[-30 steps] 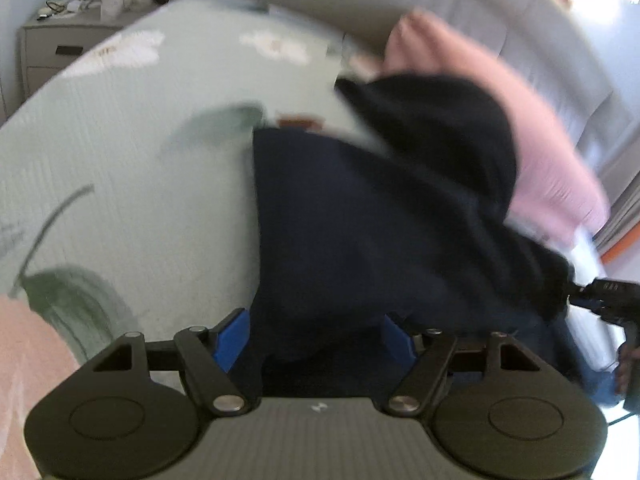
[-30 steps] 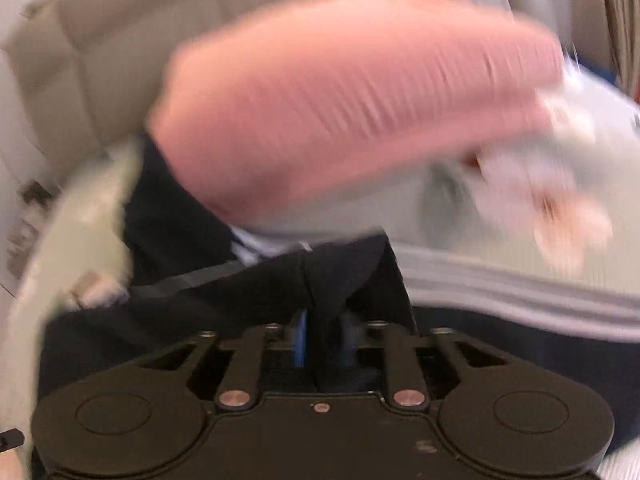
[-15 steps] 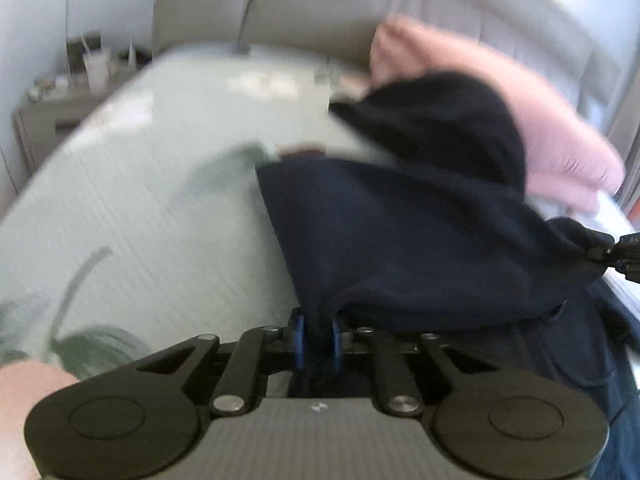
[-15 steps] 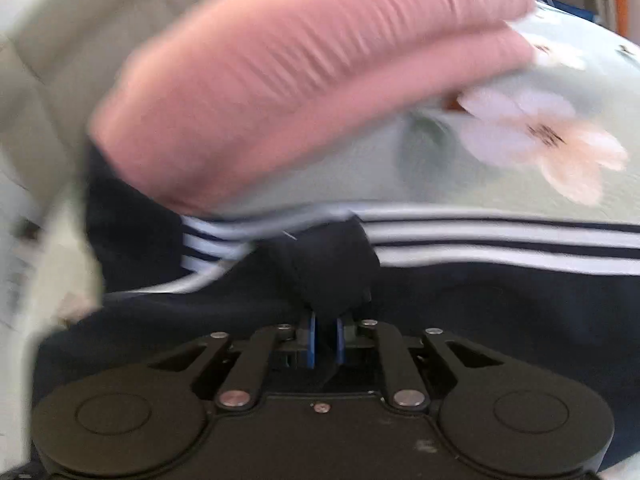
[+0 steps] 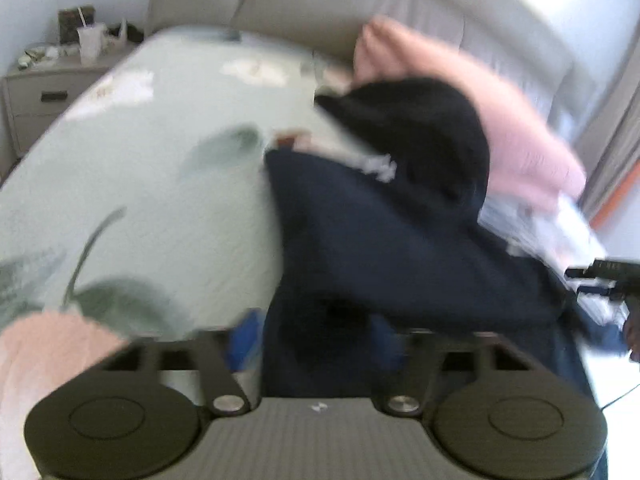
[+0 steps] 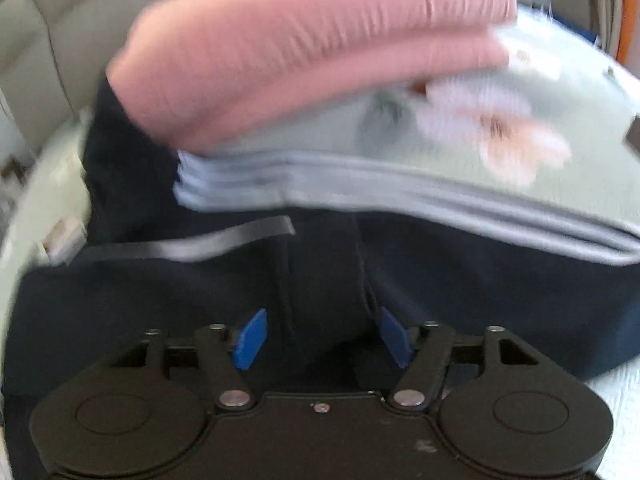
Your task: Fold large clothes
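The large dark navy garment with pale side stripes (image 5: 400, 240) was spread on the pale green flower-printed bedspread (image 5: 160, 168), its far part lying against the long pink pillow (image 6: 304, 48), seemingly so that a fold could be laid flat. The jaws of the left gripper (image 5: 316, 340) and the right gripper (image 6: 320, 338) had just been opening and stood wide, navy cloth lying loose between the blue pads, apparently released after a fold. No container was seen.
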The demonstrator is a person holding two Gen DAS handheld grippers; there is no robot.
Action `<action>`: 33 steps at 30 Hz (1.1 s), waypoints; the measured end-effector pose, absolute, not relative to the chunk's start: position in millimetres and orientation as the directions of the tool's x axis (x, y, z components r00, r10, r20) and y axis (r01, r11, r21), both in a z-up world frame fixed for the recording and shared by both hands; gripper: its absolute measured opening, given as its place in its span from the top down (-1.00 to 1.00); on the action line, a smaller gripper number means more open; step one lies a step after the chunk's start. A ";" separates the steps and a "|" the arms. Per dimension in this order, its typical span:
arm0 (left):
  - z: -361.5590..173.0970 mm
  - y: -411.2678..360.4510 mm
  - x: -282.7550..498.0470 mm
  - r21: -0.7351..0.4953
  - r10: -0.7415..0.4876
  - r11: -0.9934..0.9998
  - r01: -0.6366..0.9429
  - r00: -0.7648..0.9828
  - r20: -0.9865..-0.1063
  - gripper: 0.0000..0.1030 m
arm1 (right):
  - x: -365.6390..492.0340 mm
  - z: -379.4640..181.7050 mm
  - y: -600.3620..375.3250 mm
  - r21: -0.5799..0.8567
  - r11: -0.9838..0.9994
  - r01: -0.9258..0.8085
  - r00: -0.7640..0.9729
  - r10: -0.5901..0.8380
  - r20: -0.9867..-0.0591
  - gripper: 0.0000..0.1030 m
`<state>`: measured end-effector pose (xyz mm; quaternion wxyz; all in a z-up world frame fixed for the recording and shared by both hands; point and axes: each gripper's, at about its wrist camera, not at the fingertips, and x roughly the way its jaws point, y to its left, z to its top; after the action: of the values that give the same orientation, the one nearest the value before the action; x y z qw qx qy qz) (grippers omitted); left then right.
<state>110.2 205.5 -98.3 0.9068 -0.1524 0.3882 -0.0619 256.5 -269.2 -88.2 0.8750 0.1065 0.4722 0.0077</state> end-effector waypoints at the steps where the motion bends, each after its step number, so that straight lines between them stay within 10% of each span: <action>1: -93.2 202.3 114.9 -0.315 -0.222 0.949 -0.003 0.705 -0.673 -0.58 | 258.9 -80.7 -264.3 0.201 0.977 0.069 0.585 0.124 -0.802 -0.73; 10: -120.7 203.2 168.0 -0.301 -0.080 0.915 -0.269 0.610 -0.789 -0.24 | 328.2 -147.1 -244.9 -0.050 0.995 0.090 0.453 -0.085 -0.888 -1.00; 33: -60.8 124.3 115.8 -0.398 -0.251 0.884 -0.244 0.471 -0.846 -0.55 | 220.0 -104.6 -386.1 0.624 0.692 0.363 0.491 0.427 -0.759 -0.99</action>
<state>115.8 124.3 -60.8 0.8231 -0.2405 0.5144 -0.0019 220.0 -386.1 -104.6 0.7694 0.3920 0.5039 0.0208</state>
